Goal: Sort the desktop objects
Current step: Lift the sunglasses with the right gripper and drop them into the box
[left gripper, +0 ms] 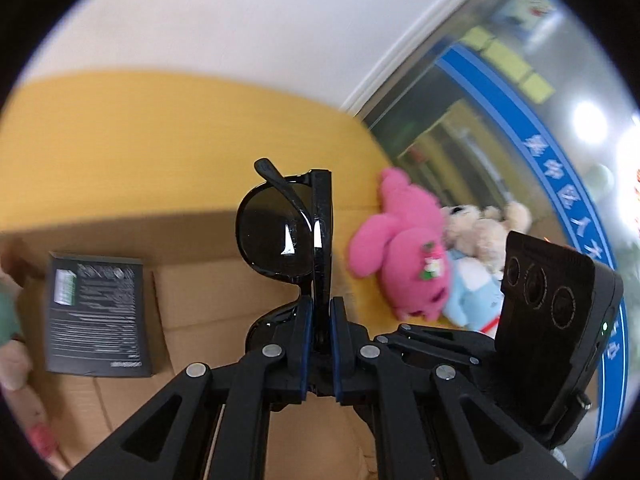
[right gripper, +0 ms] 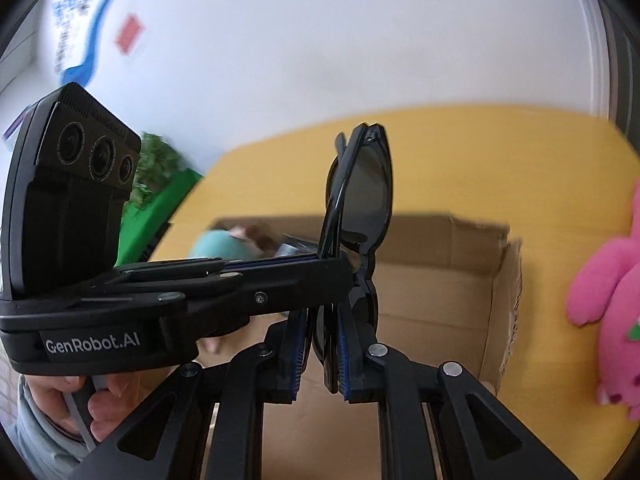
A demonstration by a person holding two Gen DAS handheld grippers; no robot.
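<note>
A pair of black sunglasses [left gripper: 276, 240] is clamped by both grippers and hangs in the air over an open cardboard box [left gripper: 208, 292]. My left gripper [left gripper: 322, 308] is shut on the frame near the bridge, with one dark lens standing above its fingers. In the right wrist view the sunglasses [right gripper: 368, 196] stand edge-on, and my right gripper [right gripper: 322, 344] is shut on their lower part. The left gripper [right gripper: 336, 268] reaches in from the left and pinches the same frame just above. A hand holds its grip at the lower left.
The box [right gripper: 440, 292] sits on a yellow table [right gripper: 480, 160] and holds a black printed packet [left gripper: 98, 316] and a teal soft toy [right gripper: 218, 244]. A pink plush [left gripper: 404, 256] and a beige bear [left gripper: 480, 232] lie right of the box. A green item [right gripper: 160, 200] stands at far left.
</note>
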